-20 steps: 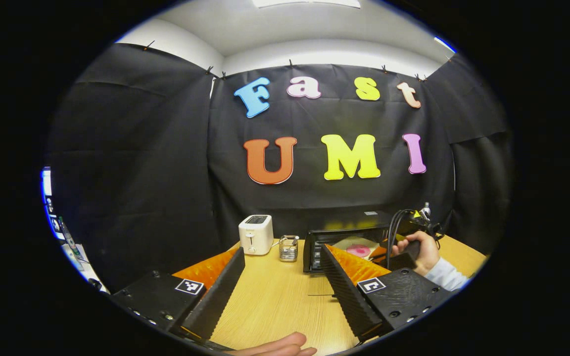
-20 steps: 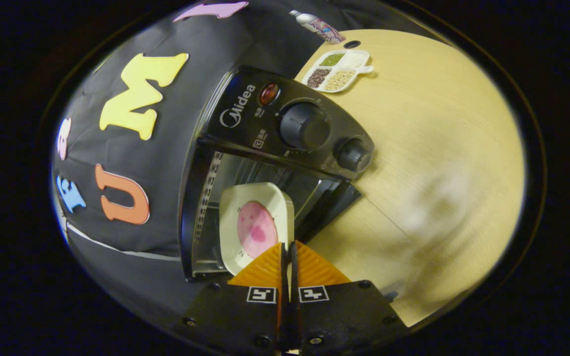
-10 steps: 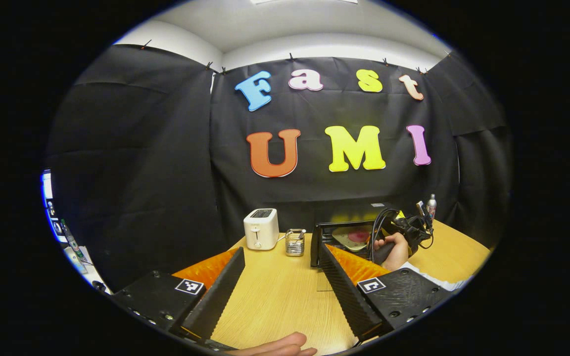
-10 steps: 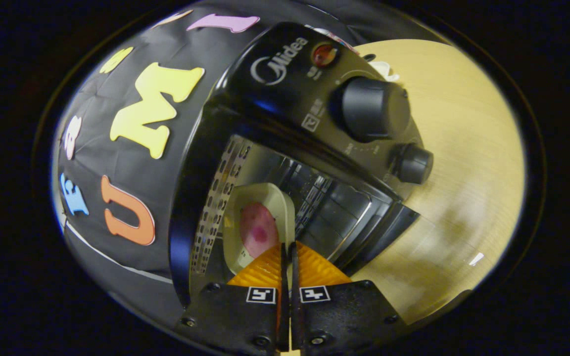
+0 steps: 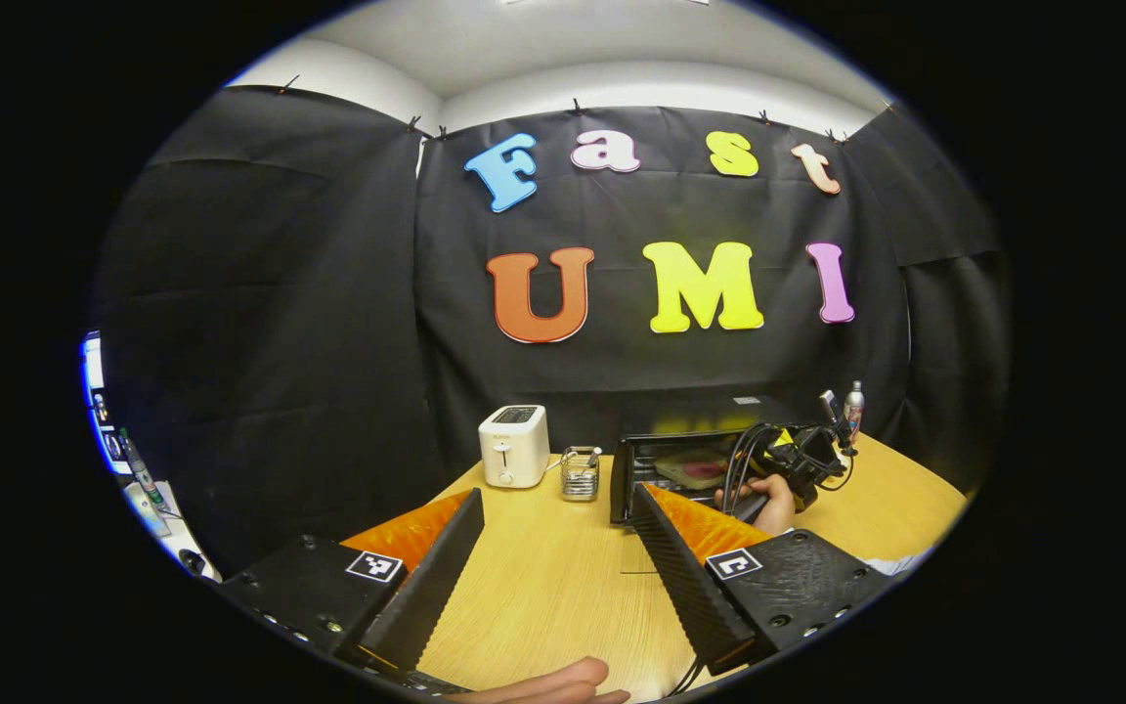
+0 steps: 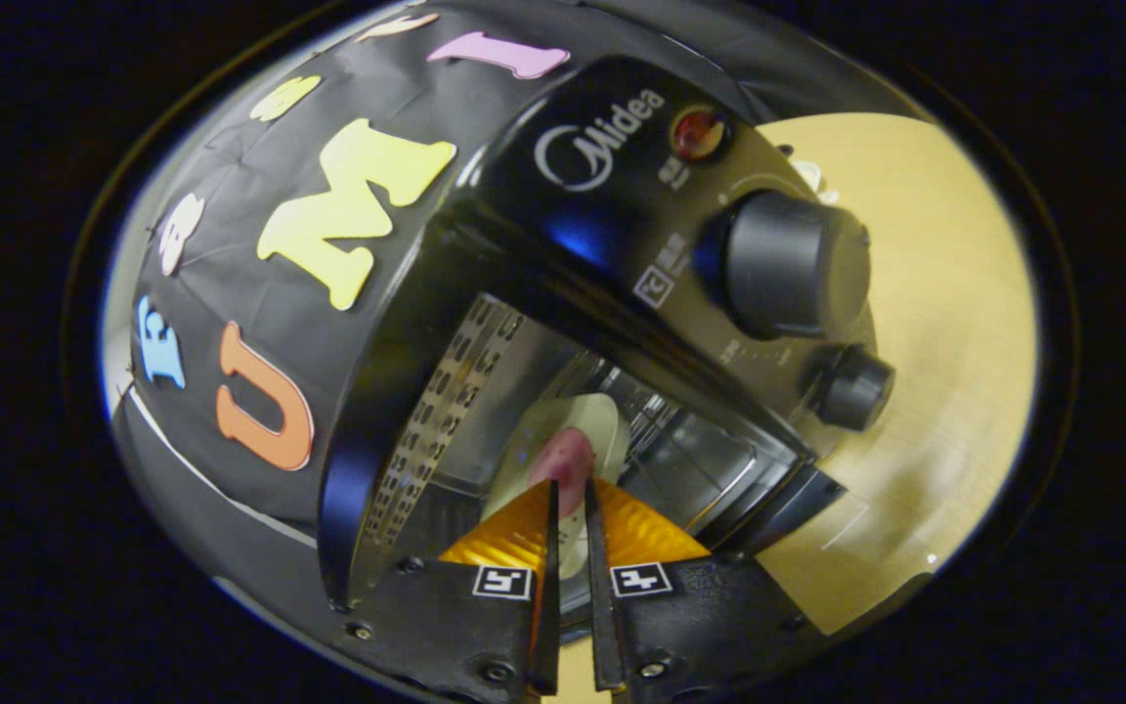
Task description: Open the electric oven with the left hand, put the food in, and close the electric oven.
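Rounded plate (image 6: 563, 440) (ceramic?) in oven (image 6: 622, 225)

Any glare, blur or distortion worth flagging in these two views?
Right gripper view: heavy fisheye bulge and tilt on the oven, a blue glare streak on its front panel, shiny reflections inside, plate slightly soft. Left gripper view: sharp overall, the wall's edges bowed, the oven's top catching a yellow reflection.
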